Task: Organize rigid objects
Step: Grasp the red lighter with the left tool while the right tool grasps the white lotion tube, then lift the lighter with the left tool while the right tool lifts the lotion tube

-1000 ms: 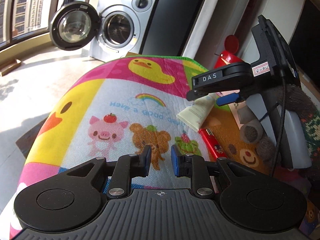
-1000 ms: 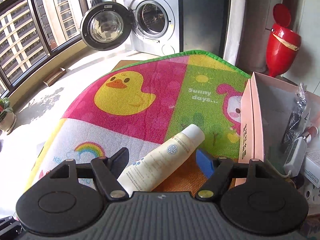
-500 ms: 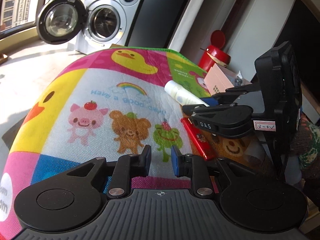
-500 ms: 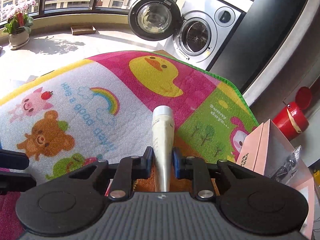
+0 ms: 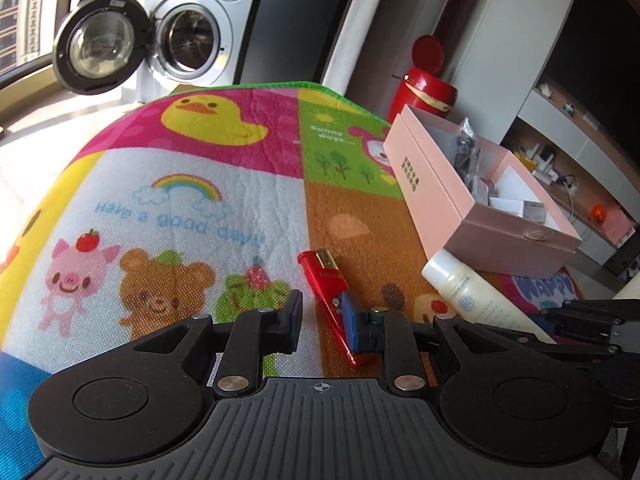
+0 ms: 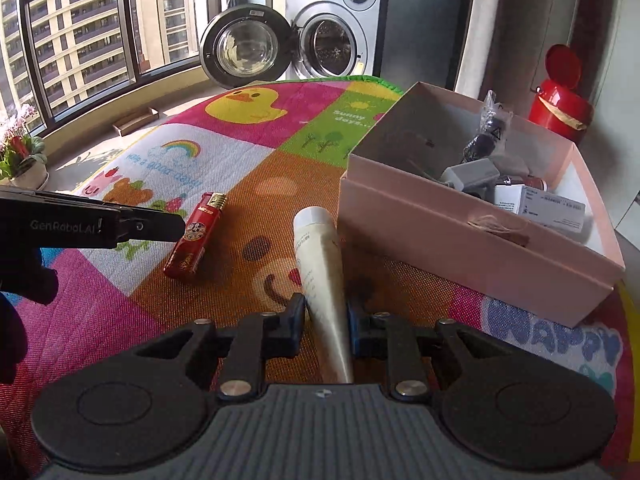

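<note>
My right gripper (image 6: 325, 316) is shut on a cream tube (image 6: 320, 264) and holds it pointing toward the pink box (image 6: 472, 244); the tube also shows in the left wrist view (image 5: 468, 292). A red lighter (image 5: 326, 288) lies on the play mat, also seen in the right wrist view (image 6: 196, 236). My left gripper (image 5: 322, 320) is open a little, low over the mat, with the lighter's near end between its fingers. The pink box (image 5: 440, 192) holds several small items.
A colourful cartoon play mat (image 5: 192, 184) covers the floor. A washing machine (image 5: 192, 36) with its door open stands beyond it. A red bin (image 5: 424, 88) stands behind the box. A potted plant (image 6: 20, 156) sits by the window.
My right gripper has carried the tube from mid-mat toward the pink box. My left gripper has opened slightly and moved up to the red lighter.
</note>
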